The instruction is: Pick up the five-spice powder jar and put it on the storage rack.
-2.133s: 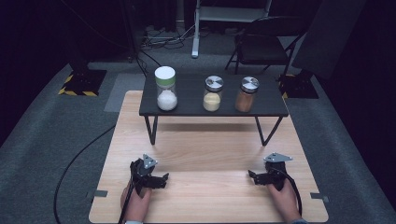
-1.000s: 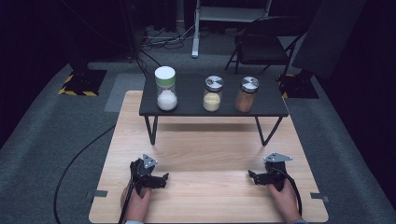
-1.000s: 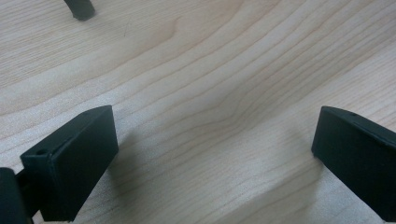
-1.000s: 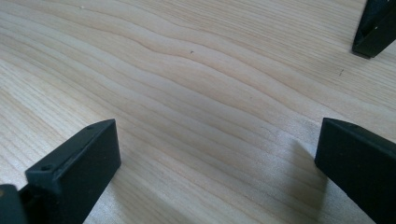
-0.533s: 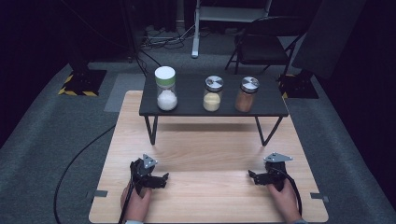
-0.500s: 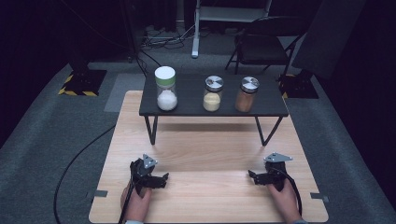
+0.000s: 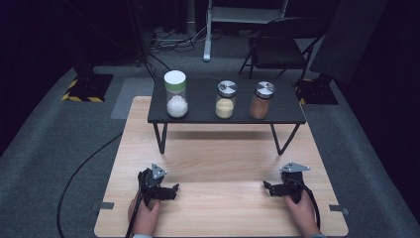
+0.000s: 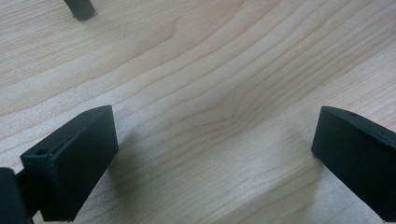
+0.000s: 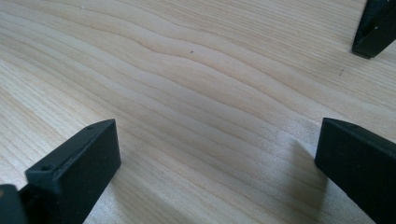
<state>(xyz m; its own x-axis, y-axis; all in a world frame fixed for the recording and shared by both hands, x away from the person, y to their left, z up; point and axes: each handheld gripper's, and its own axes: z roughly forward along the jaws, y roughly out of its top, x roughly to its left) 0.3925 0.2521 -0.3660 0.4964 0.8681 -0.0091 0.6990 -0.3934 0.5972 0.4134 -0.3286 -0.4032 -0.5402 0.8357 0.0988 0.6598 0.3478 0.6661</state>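
Three jars stand on a low black shelf (image 7: 287, 115) at the back of the wooden table (image 7: 223, 163): a tall jar with a white lid and white powder (image 7: 176, 94), a jar of yellow powder (image 7: 226, 99), and a jar of brown powder (image 7: 261, 99), both with metal lids. My left gripper (image 7: 173, 190) rests on the table at the front left, open, its jaws pointing right. My right gripper (image 7: 266, 187) rests at the front right, open, jaws pointing left. In both gripper views the jaws stand wide apart over bare wood (image 8: 215, 116) (image 9: 210, 107).
The shelf's thin black legs (image 7: 159, 139) (image 7: 280, 141) stand on the table ahead of the grippers; one leg foot (image 8: 79, 8) shows in the left gripper view, another (image 9: 373, 32) in the right. A black cable (image 7: 79, 173) trails off the table's left. A folding chair (image 7: 277, 44) stands behind.
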